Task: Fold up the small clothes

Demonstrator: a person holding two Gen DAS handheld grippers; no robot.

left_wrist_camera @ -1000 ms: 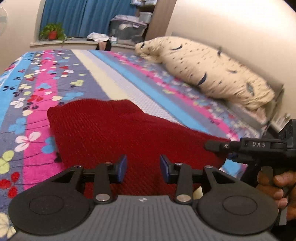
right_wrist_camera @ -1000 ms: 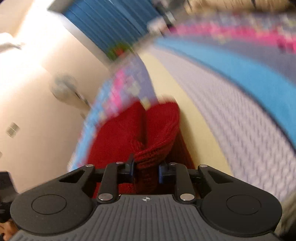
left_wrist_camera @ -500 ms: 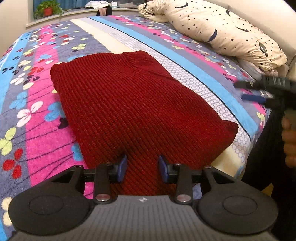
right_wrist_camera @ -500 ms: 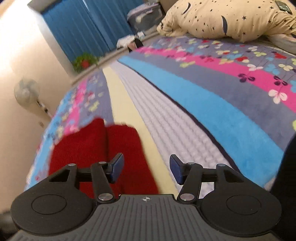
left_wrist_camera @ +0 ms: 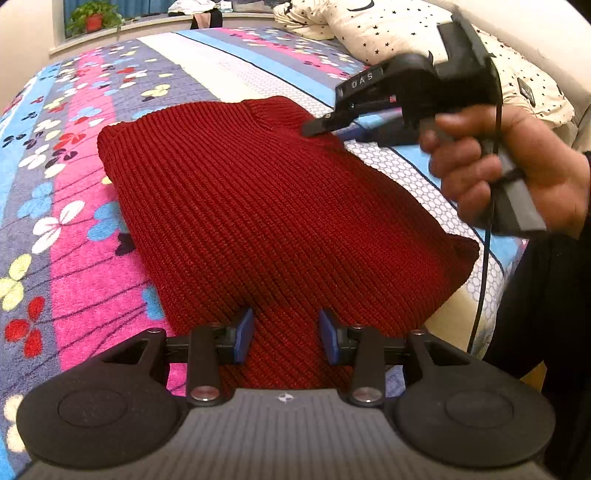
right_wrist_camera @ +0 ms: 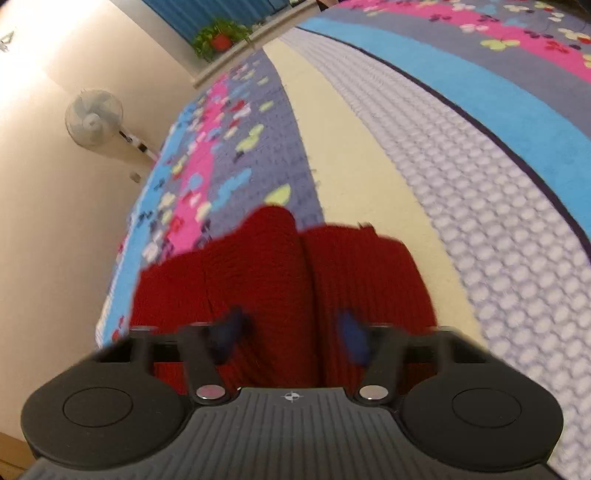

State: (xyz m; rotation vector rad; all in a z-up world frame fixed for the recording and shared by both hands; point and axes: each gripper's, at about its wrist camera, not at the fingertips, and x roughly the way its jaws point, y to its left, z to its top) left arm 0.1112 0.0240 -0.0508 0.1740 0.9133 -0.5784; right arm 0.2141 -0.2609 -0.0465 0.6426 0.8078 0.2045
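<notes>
Red knit garment lies under both grippers: left gripper parted, empty; right gripper closing, unclamped; pillow beyond.

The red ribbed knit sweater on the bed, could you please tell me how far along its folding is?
Done: the red ribbed knit sweater lies in a compact folded slab on the striped floral bedspread. In hand: nothing; the left claw is open, and the right claw is closing above the sweater. Left: possibly another fold.

In the right wrist view the right gripper's fingertips are smeared by blur; the red sweater's near edge lies hidden behind them.
</notes>
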